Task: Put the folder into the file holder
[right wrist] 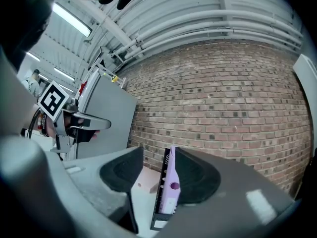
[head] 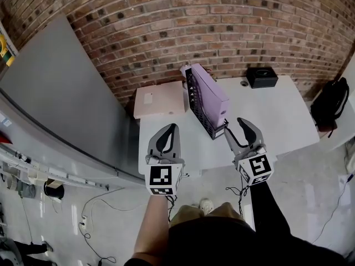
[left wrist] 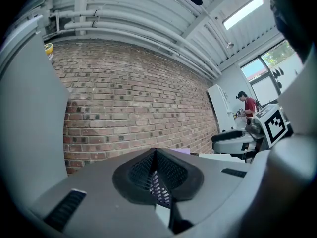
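Folder [head: 209,93], lilac, stands on edge inside the black mesh file holder [head: 197,103]. It fills the holder's slot, and its top edge rises above the holder's wall. In the right gripper view the same pair shows far off through the jaw gap: holder [right wrist: 159,195] with the folder [right wrist: 171,185] upright in it, a round hole in the folder's near end. Holder sits mid-table on the white table [head: 266,115], long side running near to far, w/ the brick wall [head: 222,26] behind.

Left gripper [head: 173,127] is held over the table's near-left edge, left of the holder and clear of it. Its fingers are pressed together at the tips w/ nothing between them. The left gripper view confirms this: pads [left wrist: 171,175] meet at the top, and only a slit below shows a bit of the holder's mesh [left wrist: 159,188].

Right gripper [head: 233,125] is near the holder's near end, just right of it, not touching as far as the head view shows. Its fingers are spread a moderate way apart and hold nothing. The gap frames holder & folder at a distance.

Other items: flat beige box [head: 160,100] at the table's far-left corner, just left of the holder. Small black box [head: 262,76] at the far-right edge, well apart from the holder. Black backpack [head: 330,105] on the floor right of the table. Grey panel [head: 61,93] leans along the left side.
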